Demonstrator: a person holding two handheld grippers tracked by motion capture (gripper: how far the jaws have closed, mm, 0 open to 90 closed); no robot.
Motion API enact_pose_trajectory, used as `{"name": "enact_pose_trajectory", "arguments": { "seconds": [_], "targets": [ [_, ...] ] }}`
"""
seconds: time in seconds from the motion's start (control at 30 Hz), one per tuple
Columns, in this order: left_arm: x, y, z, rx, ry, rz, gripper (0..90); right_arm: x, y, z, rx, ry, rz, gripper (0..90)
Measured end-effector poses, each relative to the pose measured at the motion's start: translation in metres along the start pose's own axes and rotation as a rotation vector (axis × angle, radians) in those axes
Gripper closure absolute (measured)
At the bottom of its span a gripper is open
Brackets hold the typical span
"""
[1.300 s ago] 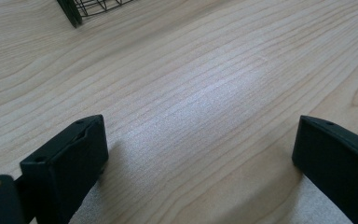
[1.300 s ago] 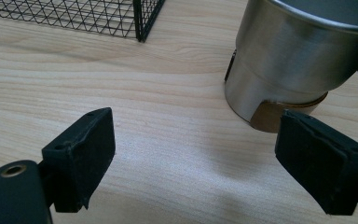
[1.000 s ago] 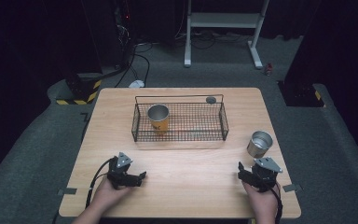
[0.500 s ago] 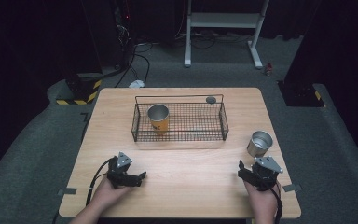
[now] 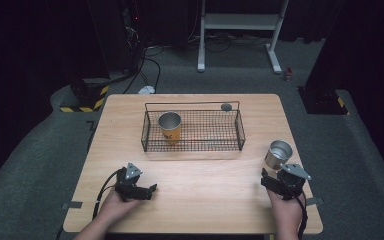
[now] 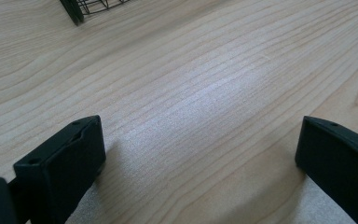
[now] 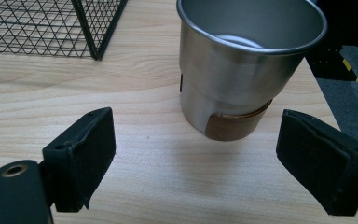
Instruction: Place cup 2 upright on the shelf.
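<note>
Pale wooden worktop (image 5: 200, 200) seen from above, with both gripper views. The right hand-held gripper (image 5: 272, 182) rests near the right edge, its jaws spread wide and pointing at an upright, empty stainless-steel cup (image 5: 278, 154) that stands just beyond them, apart from both pads. In the right gripper view the steel cup (image 7: 244, 65) shows a brown band around its base and stands ahead of the gap between the jaws, nearer the right-hand one. The left hand-held gripper (image 5: 149, 190) lies near the front left of the worktop; its jaws have just been opening and now stand wide apart over bare wood, with nothing between them. A black wire basket (image 5: 240, 131) sits at mid-worktop and holds an upright orange cup with a metal rim (image 5: 170, 127) at its left end. A small dark disc (image 5: 226, 106) lies behind the basket.
</note>
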State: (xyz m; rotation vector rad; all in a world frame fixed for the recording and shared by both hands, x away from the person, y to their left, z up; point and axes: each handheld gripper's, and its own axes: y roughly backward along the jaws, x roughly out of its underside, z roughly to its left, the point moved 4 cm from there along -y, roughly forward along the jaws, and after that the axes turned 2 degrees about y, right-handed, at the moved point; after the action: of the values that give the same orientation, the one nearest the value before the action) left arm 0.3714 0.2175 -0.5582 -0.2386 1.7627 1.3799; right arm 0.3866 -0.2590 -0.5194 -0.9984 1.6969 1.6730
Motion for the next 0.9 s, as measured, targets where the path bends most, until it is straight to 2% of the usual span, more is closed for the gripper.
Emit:
{"name": "enact_pose_trajectory", "arguments": {
  "seconds": [0.47, 0.63, 0.73, 0.9],
  "targets": [
    [0.000, 0.000, 0.000, 0.002, 0.002, 0.001, 1.8, -0.006, -0.007, -0.010, 0.008, -0.020, 0.000, 11.2],
    [0.000, 0.000, 0.000, 0.002, 0.003, 0.002, 1.8, -0.007, -0.012, -0.013, 0.011, -0.041, 0.003, 9.9],
    [0.000, 0.000, 0.000, 0.001, 0.003, 0.001, 1.8, -0.010, -0.016, -0.015, 0.019, -0.031, -0.001, 9.5],
    [0.000, 0.000, 0.000, 0.002, 0.002, 0.002, 1.7, -0.018, -0.025, -0.021, 0.019, -0.058, -0.006, 9.3]
  ]
}}
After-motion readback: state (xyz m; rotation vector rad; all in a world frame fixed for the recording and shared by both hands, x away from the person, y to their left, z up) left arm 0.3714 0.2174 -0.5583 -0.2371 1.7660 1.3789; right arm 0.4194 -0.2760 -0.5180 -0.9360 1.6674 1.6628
